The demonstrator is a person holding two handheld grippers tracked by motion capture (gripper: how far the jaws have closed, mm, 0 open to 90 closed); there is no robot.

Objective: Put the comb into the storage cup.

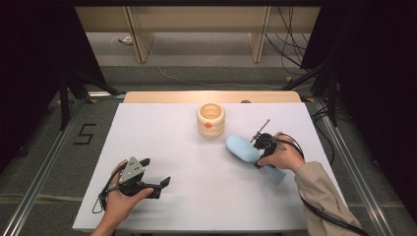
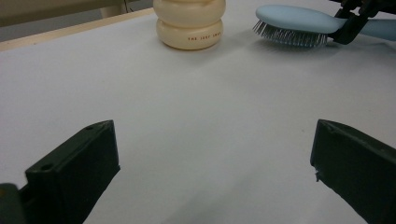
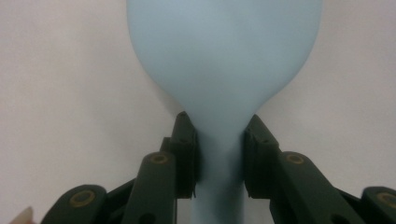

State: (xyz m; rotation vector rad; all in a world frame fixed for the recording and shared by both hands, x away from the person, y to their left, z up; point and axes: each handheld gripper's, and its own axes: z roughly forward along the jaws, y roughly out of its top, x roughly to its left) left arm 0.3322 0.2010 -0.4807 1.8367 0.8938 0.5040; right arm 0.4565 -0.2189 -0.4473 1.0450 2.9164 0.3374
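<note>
Black two-jaw left gripper (image 1: 156, 173) at 7 o'clock on the white table (image 1: 196, 196), jaws spread wide, nothing between them. Black right gripper (image 1: 259, 153) at 3 o'clock, clamped on the neck of the pale blue plastic hairbrush (image 1: 243, 148); brush lying bristles down, head toward 10 o'clock, handle under the person's hand (image 1: 282, 156). Cream ribbed round jar (image 1: 211, 119) with red lettering at 12 o'clock, upright, just beyond the brush head, apart from it.
</note>
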